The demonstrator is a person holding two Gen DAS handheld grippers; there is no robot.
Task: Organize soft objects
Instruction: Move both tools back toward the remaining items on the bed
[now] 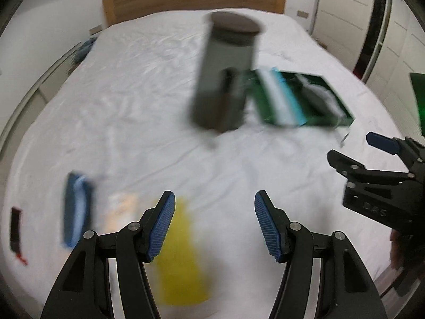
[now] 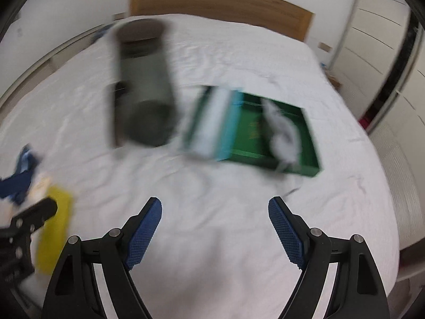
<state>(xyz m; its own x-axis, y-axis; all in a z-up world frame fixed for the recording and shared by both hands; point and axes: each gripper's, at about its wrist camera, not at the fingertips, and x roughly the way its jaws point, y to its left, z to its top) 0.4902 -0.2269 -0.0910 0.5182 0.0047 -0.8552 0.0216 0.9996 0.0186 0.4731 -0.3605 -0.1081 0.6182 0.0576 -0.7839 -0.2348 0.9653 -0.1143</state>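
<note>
Both tools are seen with jaws parted and nothing between the pads: the left gripper (image 1: 214, 226) and the right gripper (image 2: 215, 232) are held above the white bed (image 1: 132, 106), empty. Both views are smeared by motion blur, so small details cannot be told. In the left wrist view, a yellow cloth (image 1: 183, 255) lies at 6 o'clock just beyond the left pad, a blue cloth (image 1: 75, 210) at 8 o'clock, a grey cylindrical bin (image 1: 225, 74) at 12 o'clock, and a green tray (image 1: 334, 98) at 2 o'clock, already holding 2 folded pieces, 1 teal and white, 1 white. The 2 loose cloths are judged still unsorted. A grab made while the view is this blurred could be mistimed, pinching the bedsheet with the cloth; the 2 tools, close together, could also be knocked against each other.
</note>
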